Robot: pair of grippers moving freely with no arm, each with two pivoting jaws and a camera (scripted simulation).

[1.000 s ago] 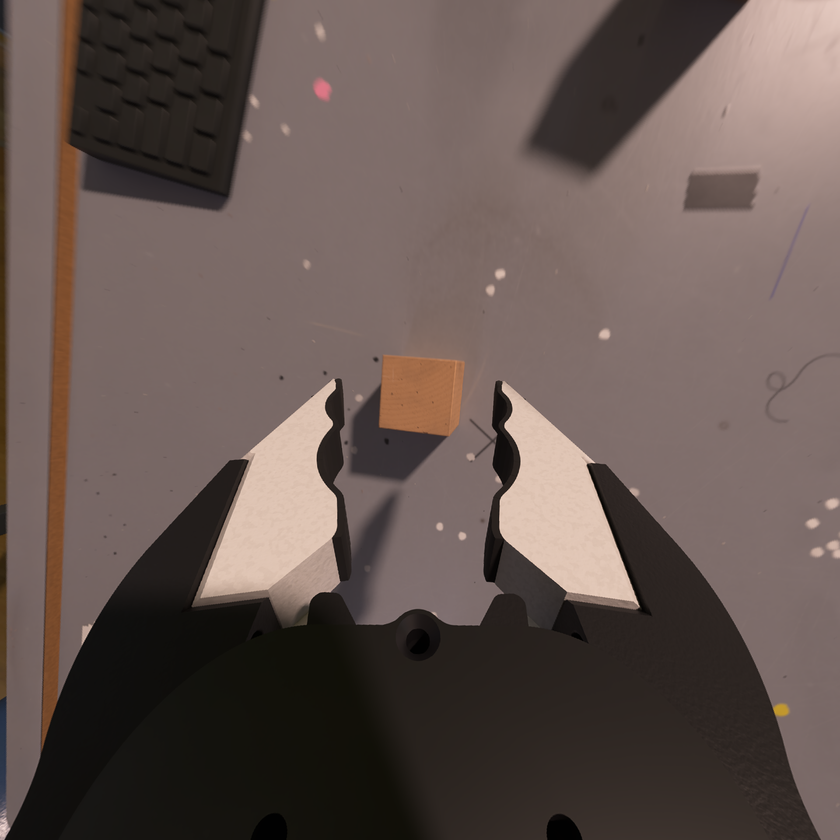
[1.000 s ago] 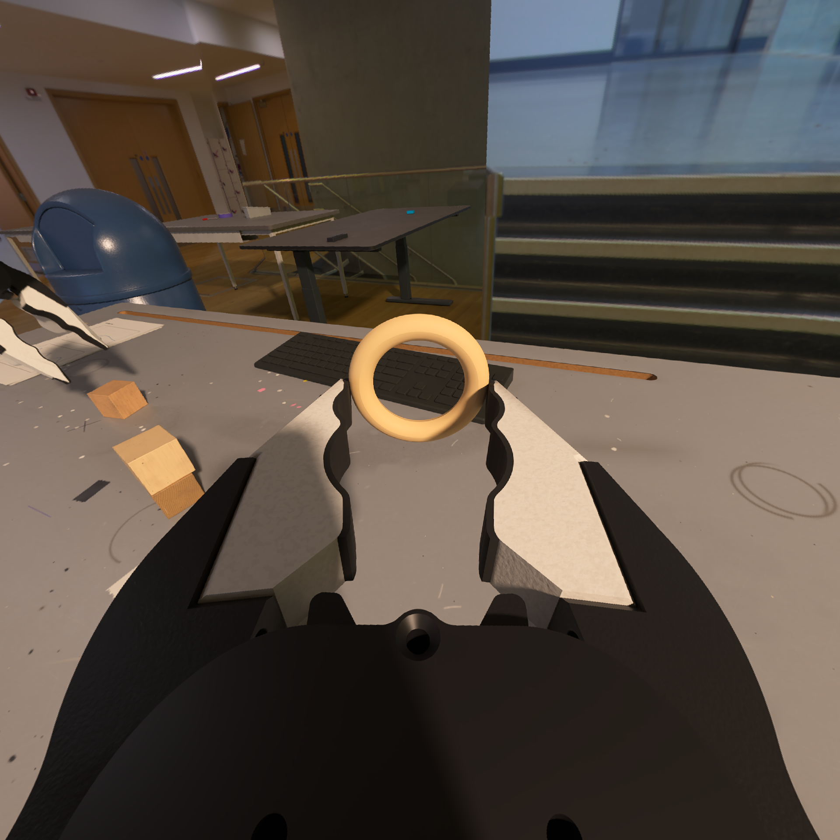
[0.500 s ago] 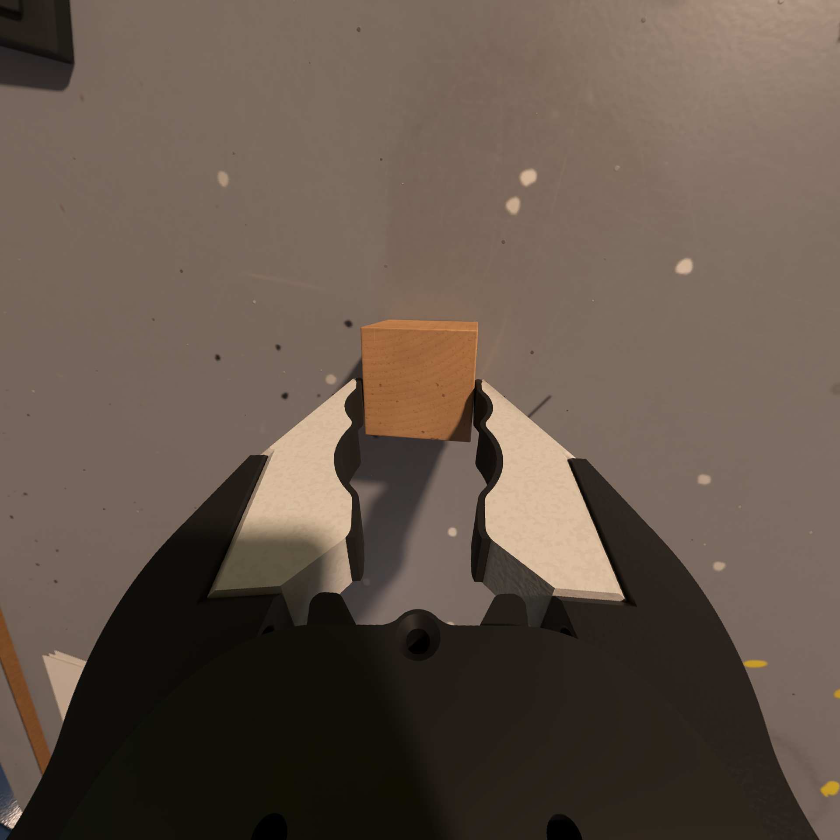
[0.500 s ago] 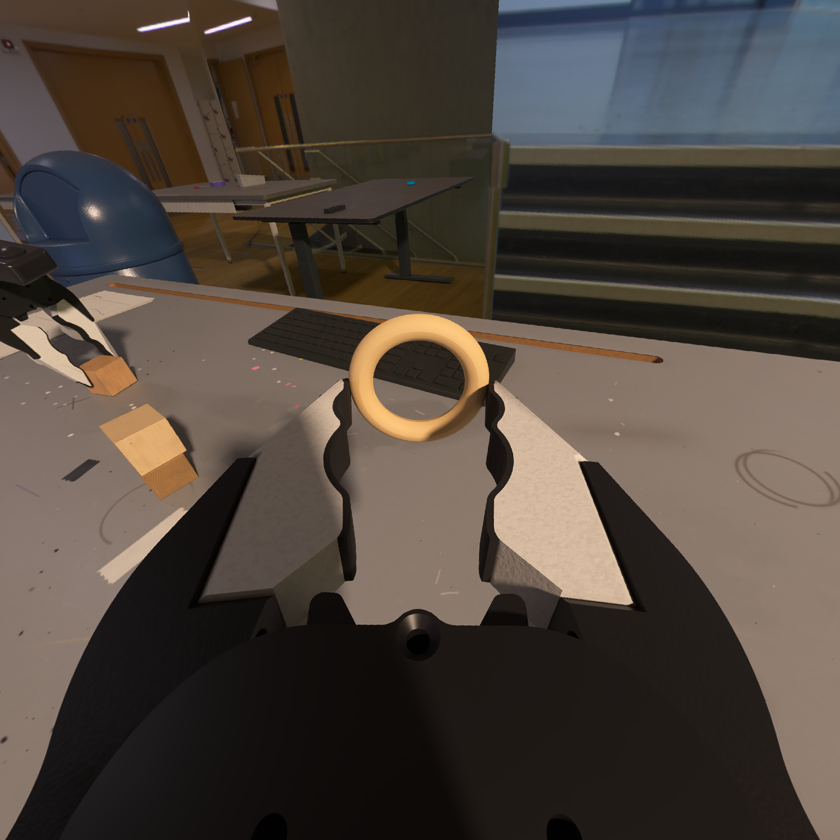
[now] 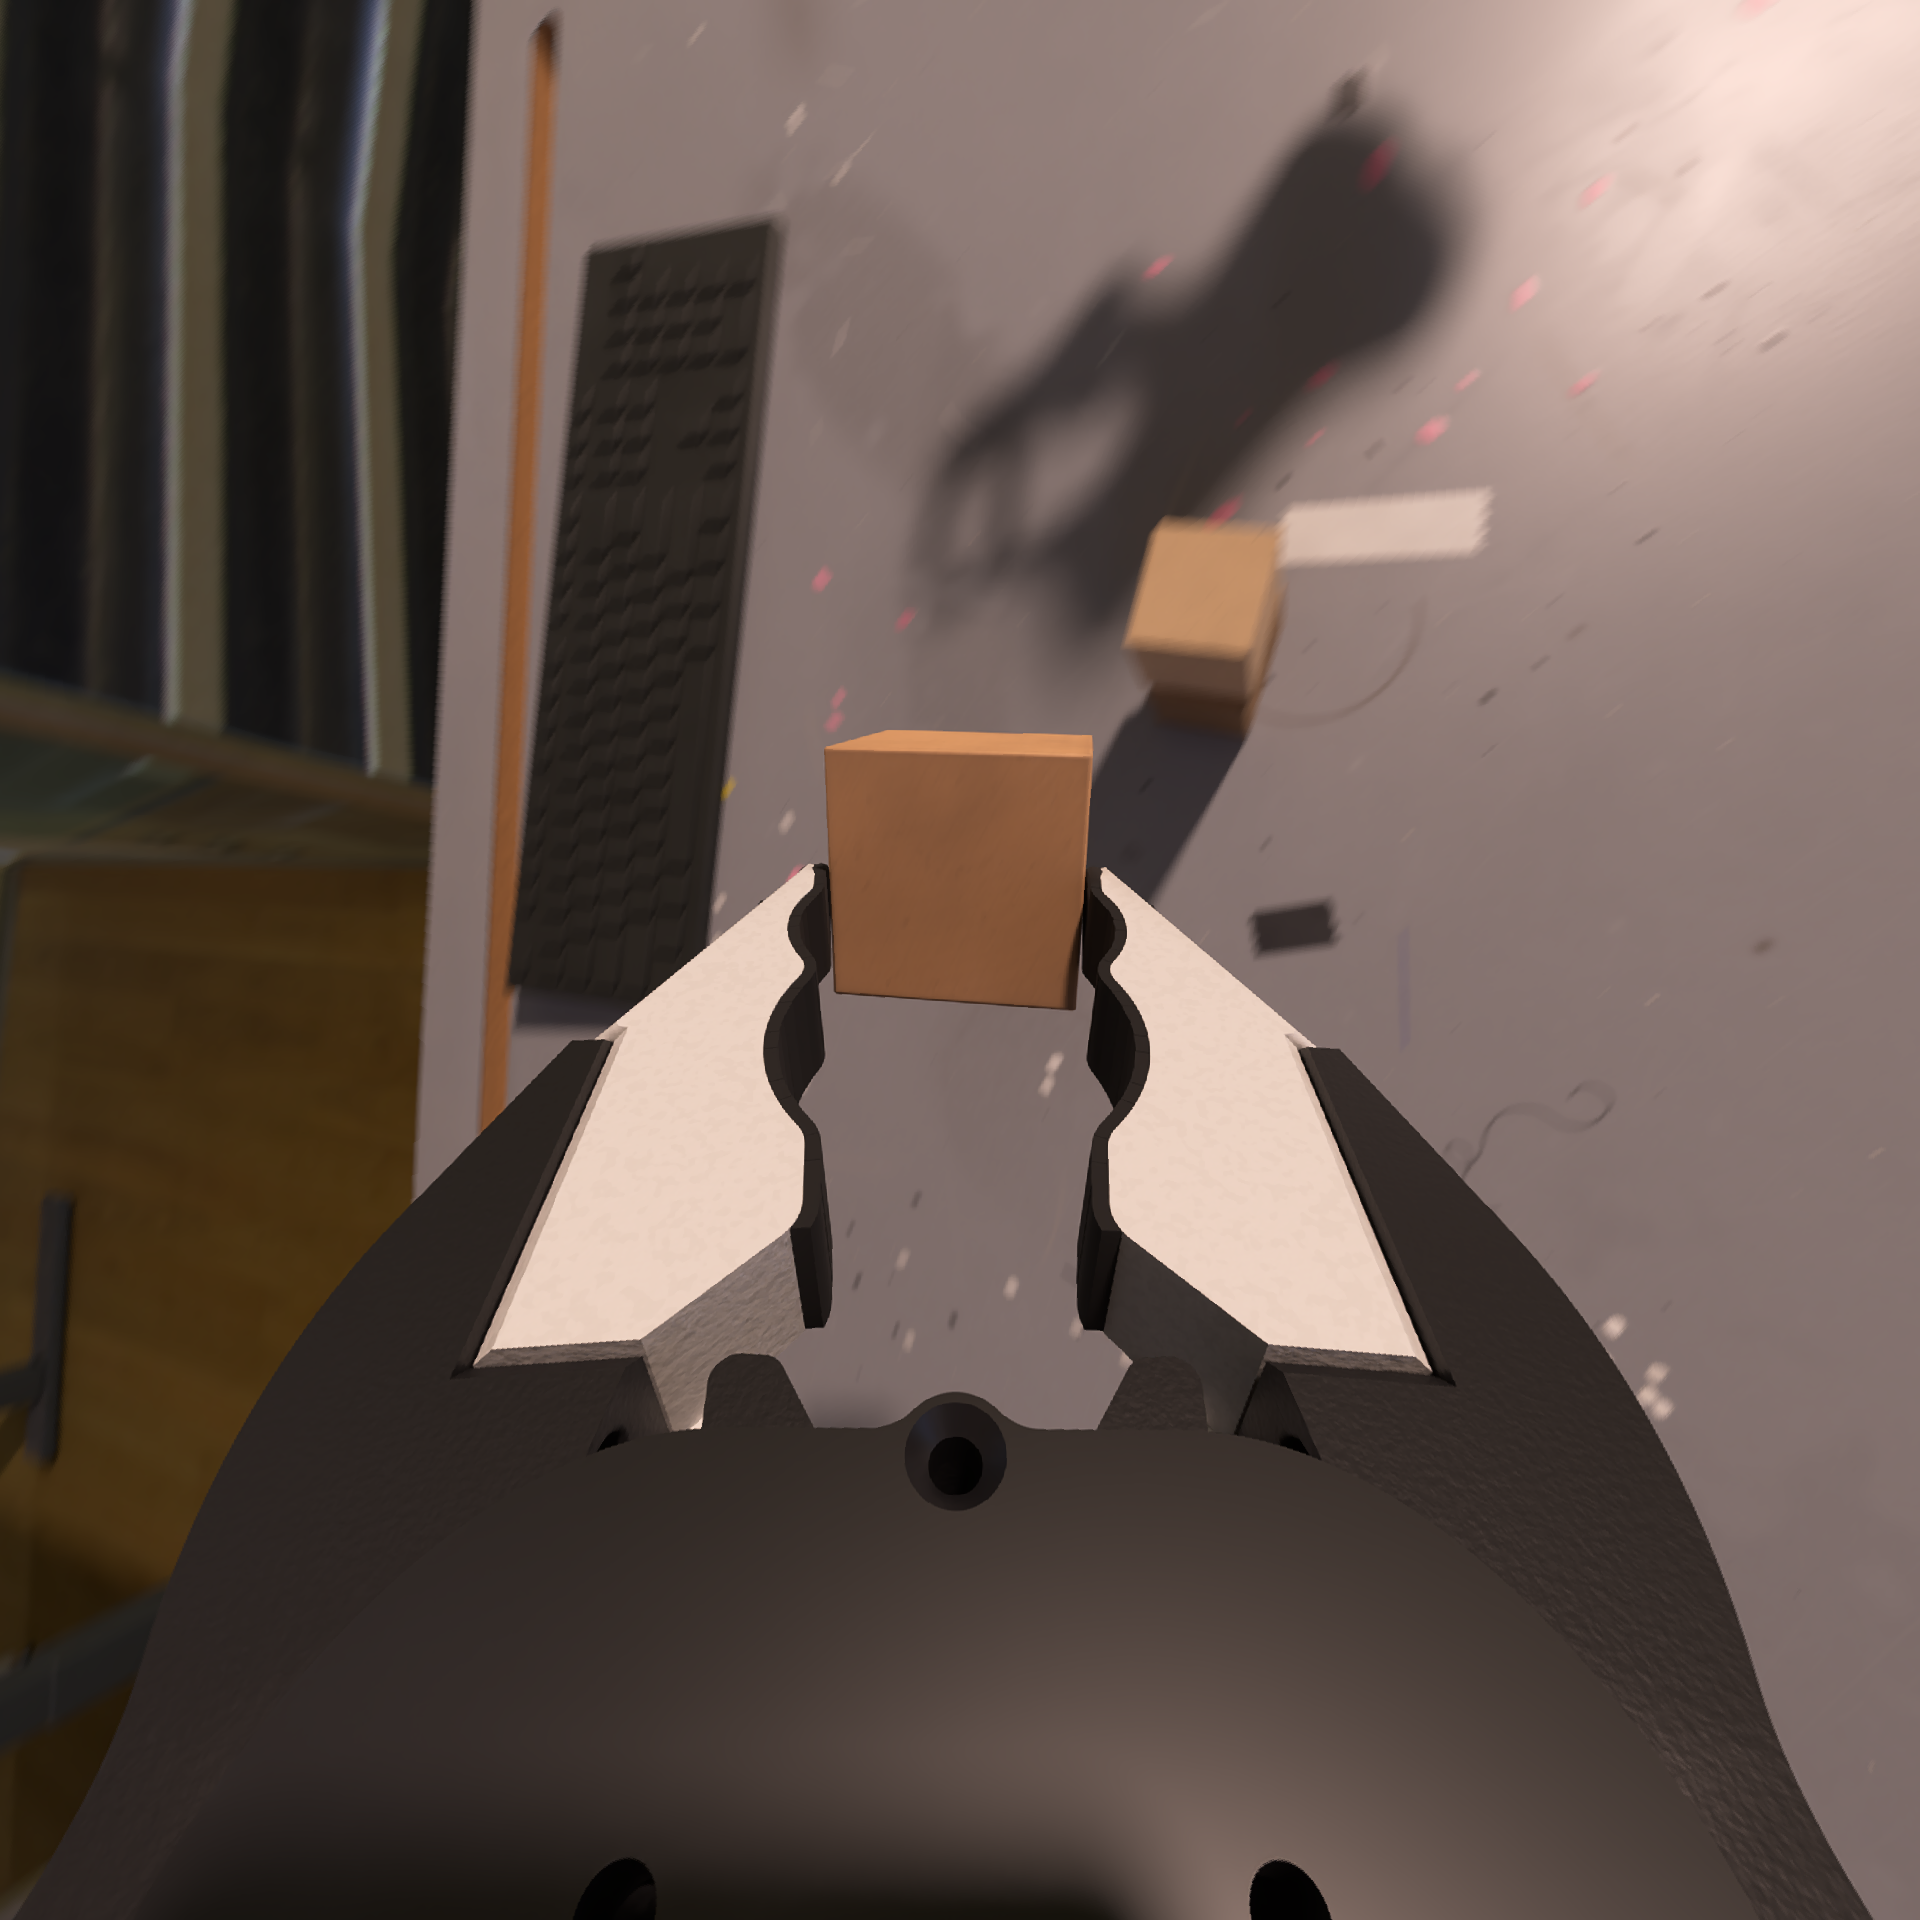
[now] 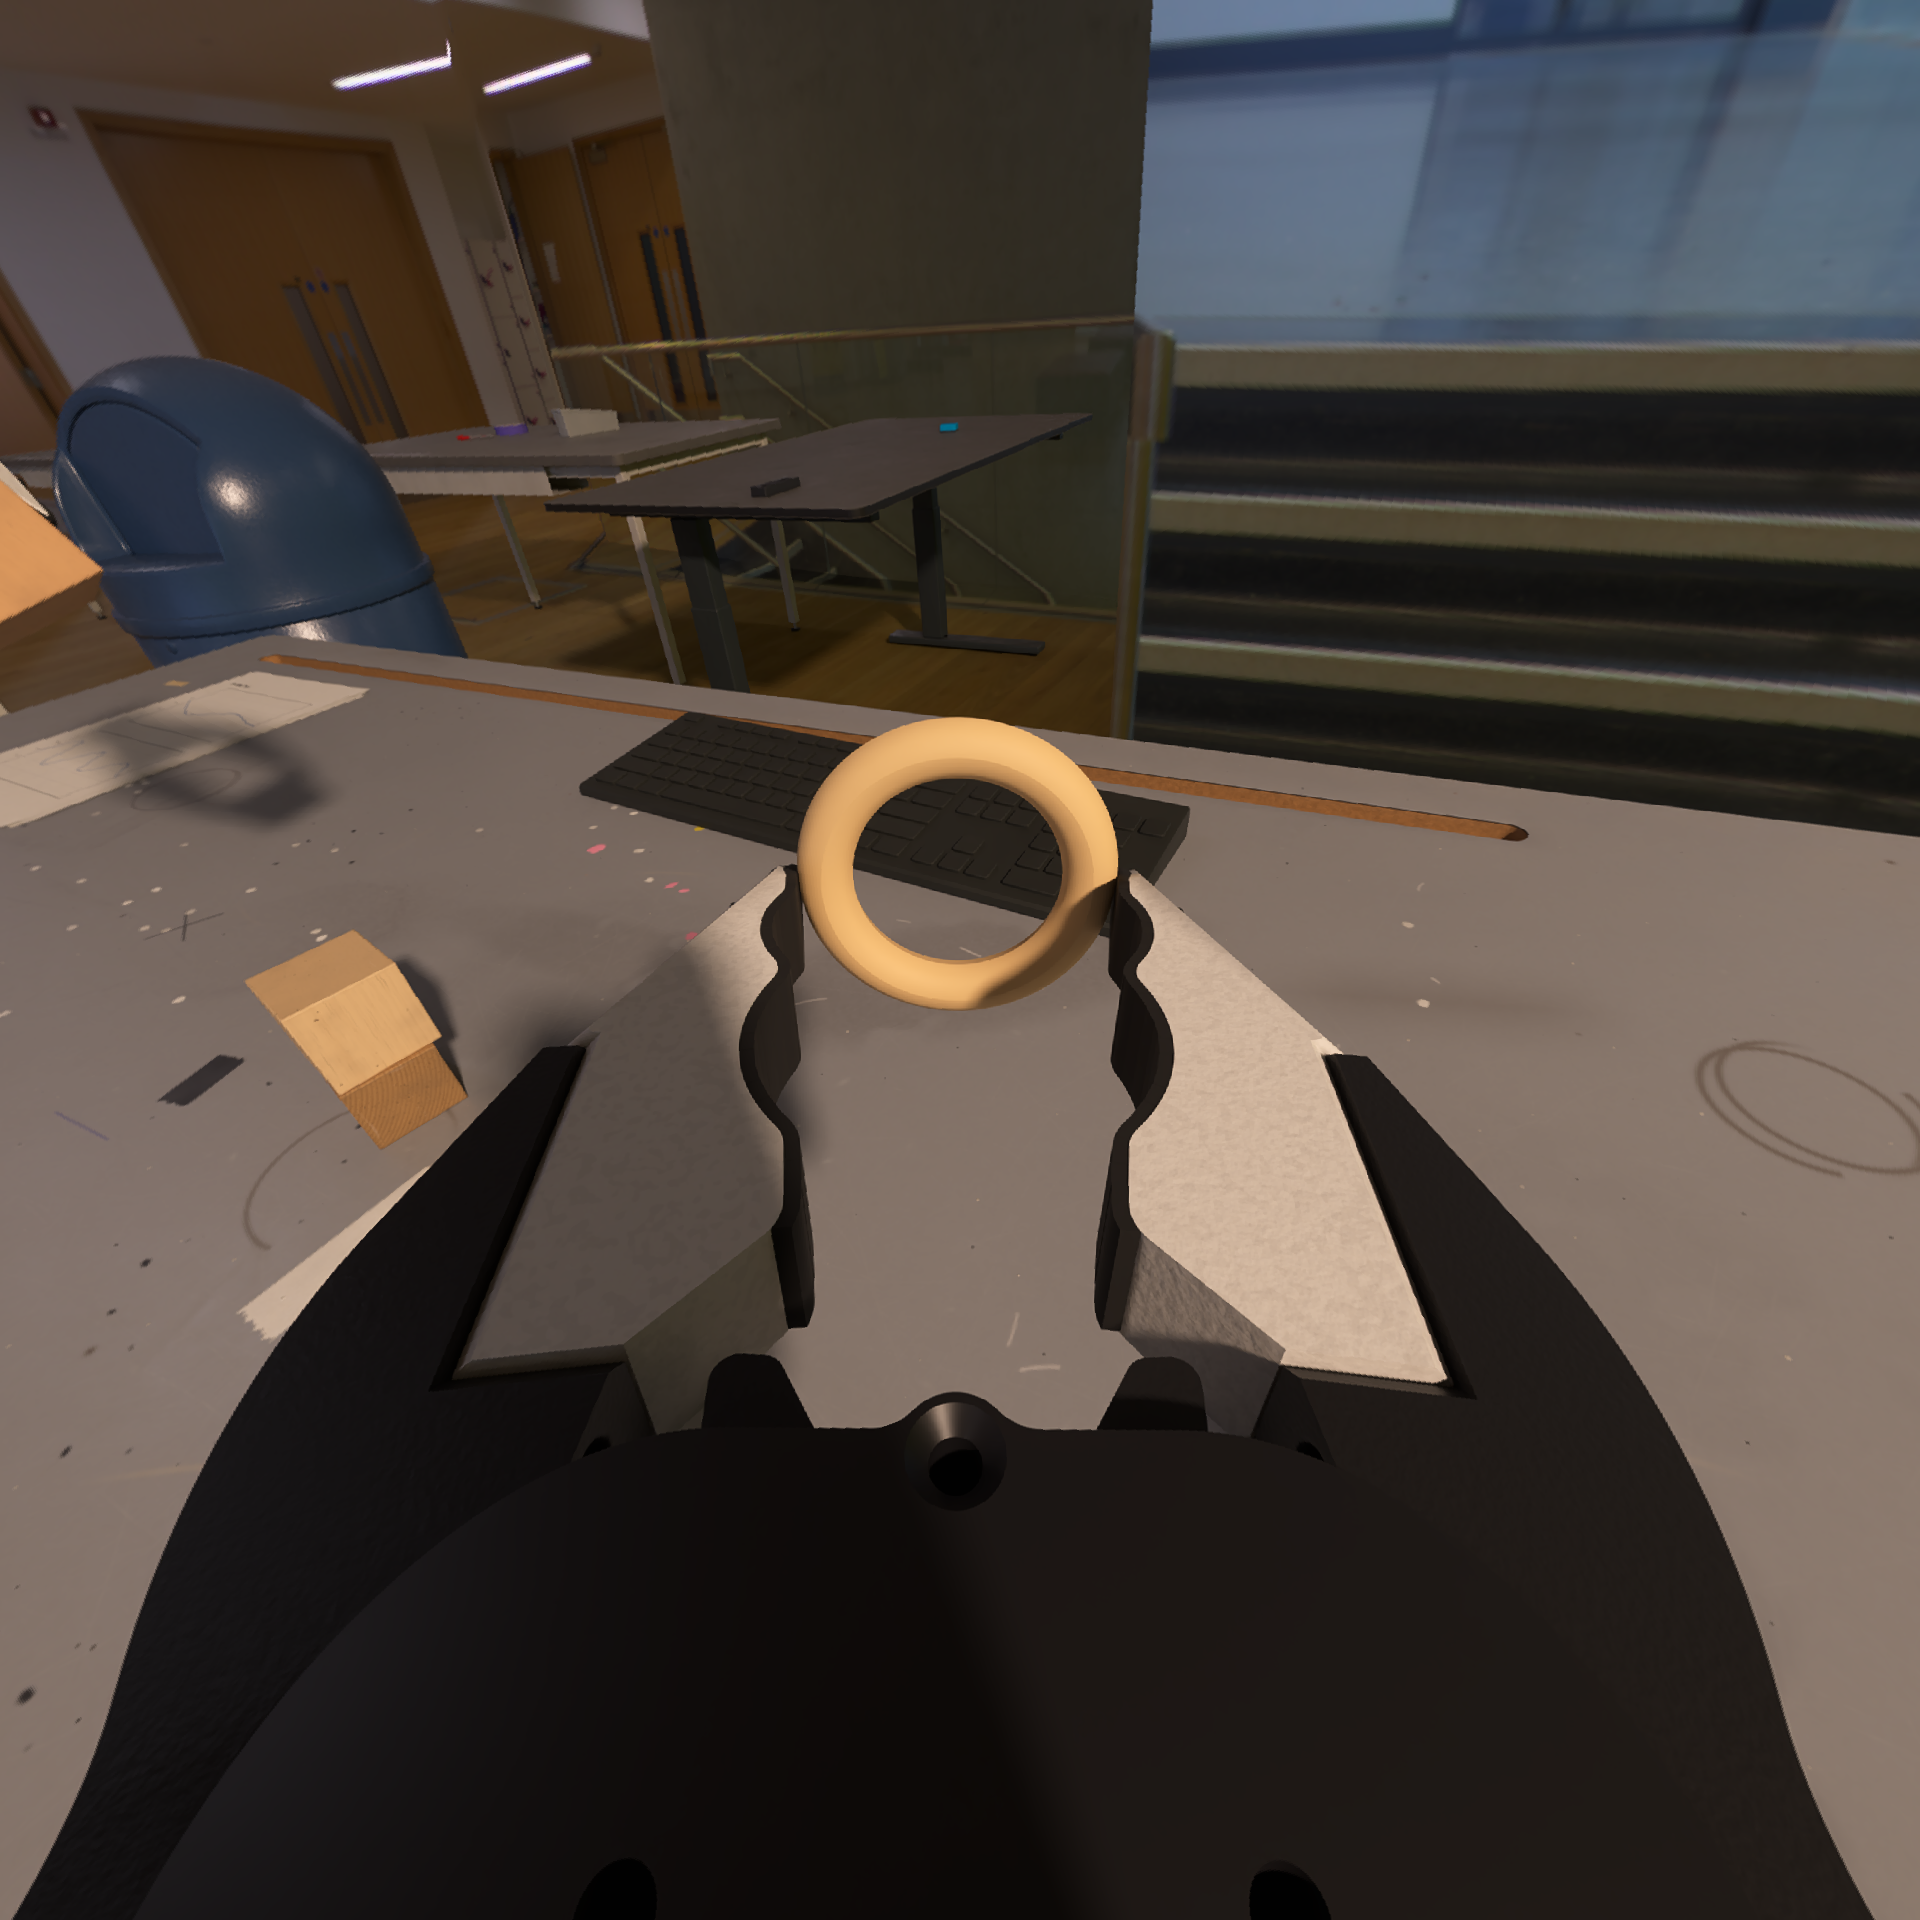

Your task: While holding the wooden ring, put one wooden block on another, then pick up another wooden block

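My left gripper (image 5: 956, 883) is shut on an orange-brown wooden block (image 5: 956, 873) and holds it above the grey table (image 5: 1558, 935). The same block shows at the left edge of the right wrist view (image 6: 31, 571), in the air. A stack of two wooden blocks, a pale one on a darker one, stands on the table (image 5: 1205, 623) and in the right wrist view (image 6: 353, 1029). My right gripper (image 6: 956, 894) is shut on the pale wooden ring (image 6: 956, 862) and holds it upright above the table.
A black keyboard (image 6: 883, 810) lies at the table's far side, also in the left wrist view (image 5: 655, 603). A wooden strip (image 6: 1299, 800) runs along the far edge. A sheet of paper (image 6: 156, 738) lies at the far left. A blue bin (image 6: 229, 520) stands beyond the table.
My left gripper closed on the orange-brown block, lifted it off the table and tilted up. The right gripper with the ring has barely moved.
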